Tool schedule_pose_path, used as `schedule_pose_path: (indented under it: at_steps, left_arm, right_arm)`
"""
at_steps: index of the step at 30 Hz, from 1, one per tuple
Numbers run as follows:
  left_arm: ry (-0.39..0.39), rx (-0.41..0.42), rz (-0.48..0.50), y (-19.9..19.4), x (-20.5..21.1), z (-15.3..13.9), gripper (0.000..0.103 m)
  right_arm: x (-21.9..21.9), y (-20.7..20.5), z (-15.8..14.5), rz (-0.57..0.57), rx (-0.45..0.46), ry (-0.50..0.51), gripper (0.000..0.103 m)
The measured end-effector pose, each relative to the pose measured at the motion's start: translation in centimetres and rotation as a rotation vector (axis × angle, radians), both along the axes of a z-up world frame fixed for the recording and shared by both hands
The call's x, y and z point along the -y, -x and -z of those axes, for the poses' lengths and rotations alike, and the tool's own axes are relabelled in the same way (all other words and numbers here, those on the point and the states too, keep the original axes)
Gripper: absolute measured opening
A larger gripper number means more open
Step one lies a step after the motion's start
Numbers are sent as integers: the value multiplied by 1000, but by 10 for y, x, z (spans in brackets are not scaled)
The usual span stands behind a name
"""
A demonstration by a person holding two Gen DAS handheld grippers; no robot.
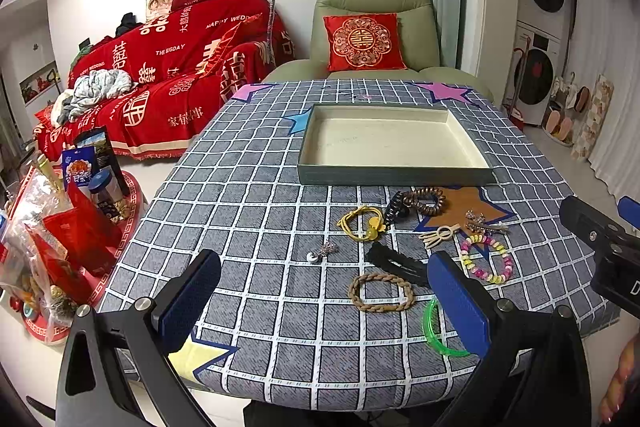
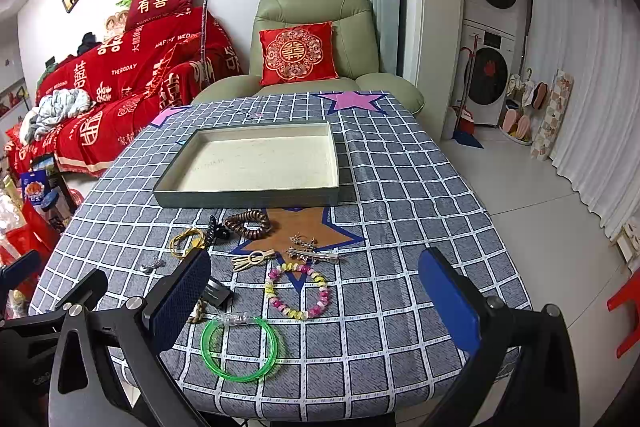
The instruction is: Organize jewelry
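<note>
A shallow grey tray (image 1: pixel 394 175) (image 2: pixel 244 198) with a cream floor sits mid-table with nothing in it. In front of it lie a brown coil hair tie (image 1: pixel 428 201) (image 2: pixel 248 223), a yellow cord band (image 1: pixel 362 223) (image 2: pixel 186 239), a silver charm (image 1: pixel 322 253) (image 2: pixel 152 265), a black clip (image 1: pixel 398 265), a braided brown ring (image 1: pixel 380 291), a beige comb clip (image 1: pixel 438 235) (image 2: pixel 252 259), a silver hairpin (image 1: pixel 484 223) (image 2: pixel 312 253), a pastel bead bracelet (image 1: pixel 486 259) (image 2: pixel 298 291) and a green bangle (image 1: pixel 434 327) (image 2: pixel 240 347). My left gripper (image 1: pixel 324 303) and right gripper (image 2: pixel 316 307) hover open near the front edge, holding nothing.
The checked tablecloth (image 1: pixel 256 187) with star patches covers the table. A green armchair (image 1: pixel 372 27) with a red cushion stands behind it, a red-draped sofa (image 1: pixel 168 67) to the left, bags and jars (image 1: pixel 68 219) on a low stand at left, washers (image 2: pixel 490 27) at right.
</note>
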State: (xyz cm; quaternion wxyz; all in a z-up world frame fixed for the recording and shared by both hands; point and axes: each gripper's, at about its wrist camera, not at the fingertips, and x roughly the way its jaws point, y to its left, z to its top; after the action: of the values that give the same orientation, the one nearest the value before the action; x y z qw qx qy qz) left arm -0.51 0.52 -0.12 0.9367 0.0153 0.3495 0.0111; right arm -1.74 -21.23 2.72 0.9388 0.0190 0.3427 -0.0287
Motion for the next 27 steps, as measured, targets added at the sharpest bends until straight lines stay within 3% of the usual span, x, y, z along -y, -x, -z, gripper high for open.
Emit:
schedule_pose_path:
  at_steps: [27]
  left_arm:
    - [0,-5,-6,-1,-3,2,103]
  right_arm:
    - [0,1,0,1,-1,-2,103]
